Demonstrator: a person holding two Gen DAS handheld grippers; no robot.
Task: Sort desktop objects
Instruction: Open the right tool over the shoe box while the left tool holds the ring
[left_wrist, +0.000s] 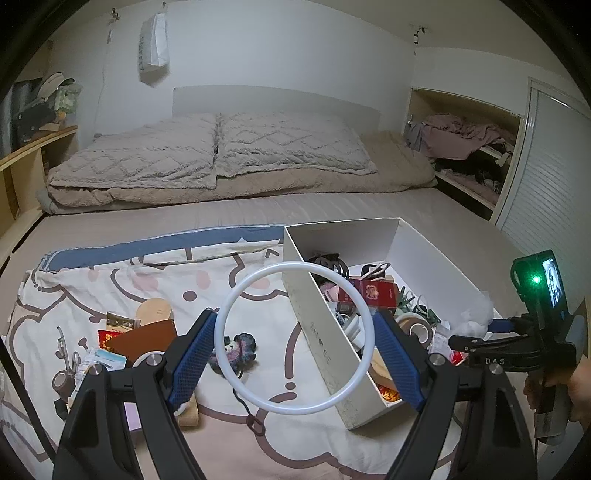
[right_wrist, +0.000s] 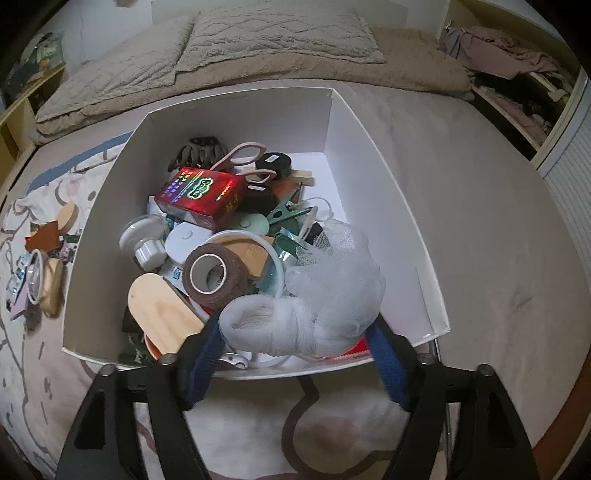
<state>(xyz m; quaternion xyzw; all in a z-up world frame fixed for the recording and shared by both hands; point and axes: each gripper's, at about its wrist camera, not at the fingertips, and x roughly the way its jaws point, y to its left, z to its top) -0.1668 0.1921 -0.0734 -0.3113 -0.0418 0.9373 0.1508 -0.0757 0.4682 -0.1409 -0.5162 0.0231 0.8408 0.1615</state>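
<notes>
My left gripper (left_wrist: 295, 315) is shut on a thin white ring (left_wrist: 236, 295), held upright between its blue pads above the cartoon blanket, just left of the white cardboard box (left_wrist: 321, 332). In the right wrist view my right gripper (right_wrist: 295, 326) points down into the near end of the box (right_wrist: 99, 258). A white mesh bundle (right_wrist: 332, 280) lies between its spread fingers on top of the pile. From the left wrist view, the right gripper (left_wrist: 472, 330) is at the box's right side with the mesh bundle (left_wrist: 476, 314) at its tips.
The box holds a red carton (right_wrist: 201, 194), a brown tape roll (right_wrist: 214, 275), scissors (right_wrist: 240, 155), green clips and wooden pieces. On the blanket left of the box lie a dark knitted item (left_wrist: 236, 349), a brown leather piece (left_wrist: 147, 338) and a wooden disc (left_wrist: 155, 310). Pillows sit behind.
</notes>
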